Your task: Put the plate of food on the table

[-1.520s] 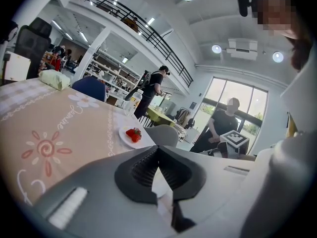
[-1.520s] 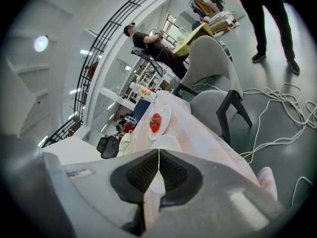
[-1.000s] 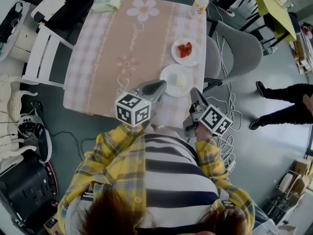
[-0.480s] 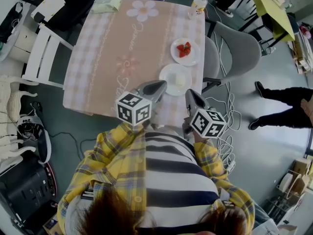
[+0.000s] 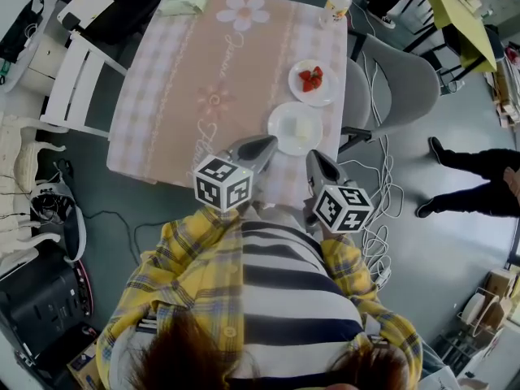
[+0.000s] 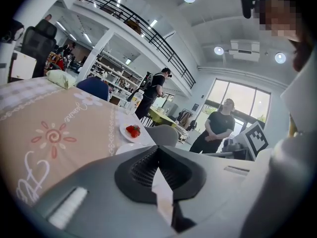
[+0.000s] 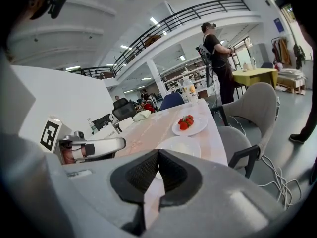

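Seen from above, a rectangular worktop (image 5: 187, 80) under a pink checked cloth with flower prints fills the upper middle.

- **White slatted folding chair (image 5: 77, 71):** it stands off the worktop's left side.
- **Pale green soft packet (image 5: 183, 1):** it lies on the worktop's far edge, towards the far left corner.
- **Left gripper (image 5: 266, 143):** a grey tool with a black-and-white marker cube, held over the worktop's near edge. Its own view shows the jaws (image 6: 158, 150) pressed together with nothing between them, pointing across the worktop.
- **Round white plate (image 5: 295, 127):** it carries a small pale piece of food and rests flat on the worktop, close to the near right corner. The right gripper view also shows it (image 7: 181, 144) sitting on the cloth.
- **Second round white plate, with red strawberries (image 5: 314, 82):** it rests on the worktop along the right edge, farther from the near edge than the first plate. It appears in the left gripper view (image 6: 131, 131) and the right gripper view (image 7: 189, 124).
- **Right gripper (image 5: 315, 161):** a matching grey tool, held at the worktop's near right corner. Its jaws (image 7: 157, 152) are also closed on each other and hold nothing.
- **Small clear bottle with a white cap (image 5: 337, 2):** it stands upright at the worktop's far right corner.
- **Grey upholstered chair (image 5: 390, 80):** it is drawn up against the worktop's right side.
- **Dark trousers and shoes (image 5: 479, 177):** these belong to a standing person well off to the worktop's right, on the grey floor.

The person holding the grippers wears a yellow checked shirt over a striped top and stands at the worktop's near edge.
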Demonstrator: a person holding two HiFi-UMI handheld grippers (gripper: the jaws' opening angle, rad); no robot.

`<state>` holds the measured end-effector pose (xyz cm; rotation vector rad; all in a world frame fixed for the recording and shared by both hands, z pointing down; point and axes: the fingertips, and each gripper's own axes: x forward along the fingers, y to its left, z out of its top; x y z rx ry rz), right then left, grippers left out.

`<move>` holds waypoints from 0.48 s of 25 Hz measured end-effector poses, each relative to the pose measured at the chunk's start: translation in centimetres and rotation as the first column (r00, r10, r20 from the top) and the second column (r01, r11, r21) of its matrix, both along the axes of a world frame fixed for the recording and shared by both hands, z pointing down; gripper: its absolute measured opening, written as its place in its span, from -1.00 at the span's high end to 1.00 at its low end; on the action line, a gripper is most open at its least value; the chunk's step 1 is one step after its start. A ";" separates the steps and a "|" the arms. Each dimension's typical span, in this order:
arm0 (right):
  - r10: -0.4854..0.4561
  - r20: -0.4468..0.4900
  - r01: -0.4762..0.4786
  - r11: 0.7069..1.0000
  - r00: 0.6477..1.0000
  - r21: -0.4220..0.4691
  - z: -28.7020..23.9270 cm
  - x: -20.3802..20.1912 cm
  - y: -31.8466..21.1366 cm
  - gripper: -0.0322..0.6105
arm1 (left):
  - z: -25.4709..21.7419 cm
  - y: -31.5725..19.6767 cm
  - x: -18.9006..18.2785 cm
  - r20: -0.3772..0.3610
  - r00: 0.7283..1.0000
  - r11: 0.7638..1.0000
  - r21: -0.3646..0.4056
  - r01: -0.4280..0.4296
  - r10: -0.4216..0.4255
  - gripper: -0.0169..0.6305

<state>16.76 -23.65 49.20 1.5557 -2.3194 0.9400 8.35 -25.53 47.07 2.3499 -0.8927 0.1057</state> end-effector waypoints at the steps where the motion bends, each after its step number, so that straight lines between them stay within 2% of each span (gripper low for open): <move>1: -0.010 0.000 0.010 1.000 1.000 0.001 0.1 -0.1 0.2 0.90 | 0.2 0.3 -0.1 0.002 1.000 1.000 -0.002 0.008 -0.008 0.94; 7: -0.059 -0.016 0.059 0.998 0.998 -0.004 1.0 -0.2 2.3 0.90 | 0.6 2.5 -0.1 0.013 0.999 0.999 0.004 0.036 -0.036 0.94; 12: -0.043 -0.027 0.043 0.999 0.999 -0.001 1.5 -0.4 4.1 0.90 | 0.6 4.2 -0.5 0.008 1.000 0.999 0.020 0.026 -0.026 0.94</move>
